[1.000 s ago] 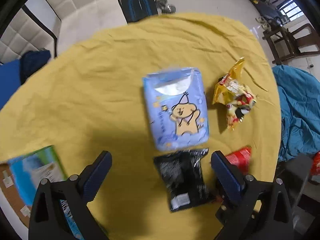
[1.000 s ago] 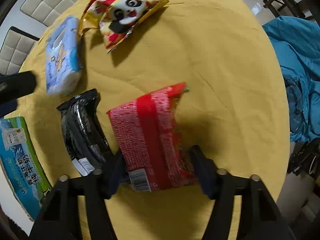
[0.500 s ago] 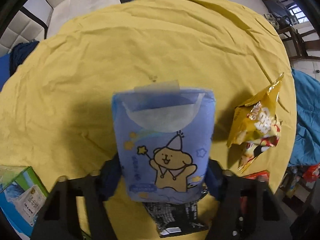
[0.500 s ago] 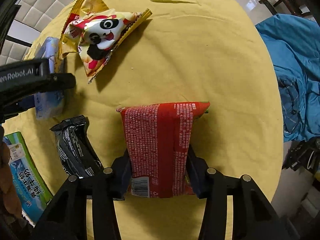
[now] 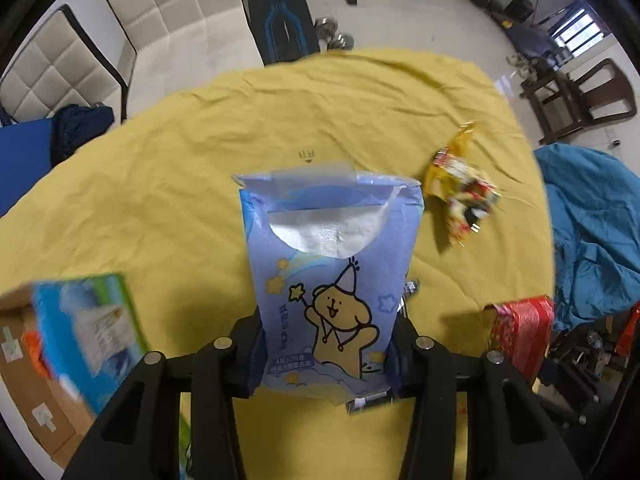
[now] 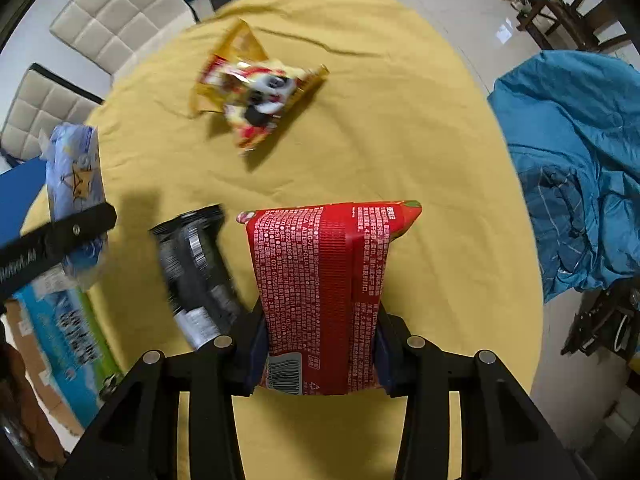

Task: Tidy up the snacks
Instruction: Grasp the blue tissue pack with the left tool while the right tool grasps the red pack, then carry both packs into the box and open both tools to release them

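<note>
A blue tissue pack (image 5: 332,264) with a cartoon bear hangs above the yellow-clothed table (image 5: 180,168). My left gripper (image 5: 328,356) is closing, its pads pressing the pack's lower sides. A red snack packet (image 6: 324,272) is raised off the cloth between the pads of my right gripper (image 6: 320,344), whose jaws are also closing on it. In the right wrist view a black snack packet (image 6: 196,264) lies just left of the red one. A yellow panda packet (image 6: 260,92) lies farther back. The blue pack (image 6: 74,168) shows at far left there.
A blue-green milk carton box (image 5: 88,332) sits on a cardboard box (image 5: 24,380) at the table's left edge. A teal cloth (image 6: 580,160) is heaped to the right of the table. Padded chairs (image 5: 160,12) stand behind it.
My left gripper went from open over the black packet to closed on the blue tissue pack and lifted it. The right gripper tightened on the red packet and raised it.
</note>
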Demonstrator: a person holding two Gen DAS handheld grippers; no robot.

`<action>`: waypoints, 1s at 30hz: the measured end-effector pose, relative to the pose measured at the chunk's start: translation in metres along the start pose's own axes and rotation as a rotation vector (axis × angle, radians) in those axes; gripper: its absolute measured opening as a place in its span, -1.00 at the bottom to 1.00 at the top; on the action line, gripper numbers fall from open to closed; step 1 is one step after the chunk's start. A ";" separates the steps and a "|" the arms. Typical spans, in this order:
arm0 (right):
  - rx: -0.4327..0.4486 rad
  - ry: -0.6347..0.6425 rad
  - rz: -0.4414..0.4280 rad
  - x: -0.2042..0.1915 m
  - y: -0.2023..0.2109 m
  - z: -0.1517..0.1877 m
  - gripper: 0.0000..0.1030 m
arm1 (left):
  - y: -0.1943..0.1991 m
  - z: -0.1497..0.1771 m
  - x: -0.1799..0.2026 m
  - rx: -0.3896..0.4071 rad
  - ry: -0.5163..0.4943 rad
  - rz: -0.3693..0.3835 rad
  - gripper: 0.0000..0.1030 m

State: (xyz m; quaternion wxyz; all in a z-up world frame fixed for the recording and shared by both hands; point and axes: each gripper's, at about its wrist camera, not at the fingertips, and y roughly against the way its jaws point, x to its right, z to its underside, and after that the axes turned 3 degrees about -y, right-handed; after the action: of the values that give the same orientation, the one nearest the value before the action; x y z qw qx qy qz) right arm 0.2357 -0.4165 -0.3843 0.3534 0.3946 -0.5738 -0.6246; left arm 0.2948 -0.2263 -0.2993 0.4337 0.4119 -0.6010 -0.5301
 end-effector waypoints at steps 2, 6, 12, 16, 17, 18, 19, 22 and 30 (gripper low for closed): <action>0.023 0.013 -0.013 -0.008 0.020 0.013 -0.12 | 0.022 0.017 -0.004 0.039 -0.003 0.005 -0.16; 0.064 0.045 -0.042 -0.023 0.060 0.039 -0.12 | 0.069 0.045 -0.022 0.110 0.000 0.028 -0.16; 0.103 0.124 -0.108 -0.076 0.110 0.084 -0.12 | 0.119 0.081 -0.044 0.191 0.012 0.048 -0.16; 0.110 0.191 -0.159 -0.118 0.128 0.110 -0.12 | 0.142 0.109 -0.074 0.223 0.046 0.055 -0.16; 0.110 0.213 -0.179 -0.133 0.133 0.118 -0.12 | 0.149 0.119 -0.085 0.231 0.061 0.058 -0.16; 0.109 0.228 -0.186 -0.144 0.135 0.121 -0.12 | 0.153 0.125 -0.096 0.237 0.075 0.060 -0.16; 0.111 0.243 -0.196 -0.155 0.137 0.127 -0.12 | 0.159 0.133 -0.108 0.243 0.092 0.058 -0.16; 0.105 0.299 -0.221 -0.192 0.142 0.143 -0.12 | 0.169 0.151 -0.140 0.252 0.140 0.058 -0.16; 0.027 0.385 -0.240 -0.286 0.110 0.170 -0.12 | 0.184 0.195 -0.239 0.249 0.248 -0.023 -0.15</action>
State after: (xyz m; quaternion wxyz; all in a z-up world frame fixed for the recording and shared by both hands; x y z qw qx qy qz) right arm 0.2071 -0.0965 -0.2446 0.3743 0.5768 -0.4528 -0.5676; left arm 0.1698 0.0741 -0.1482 0.4441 0.5315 -0.5990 -0.4017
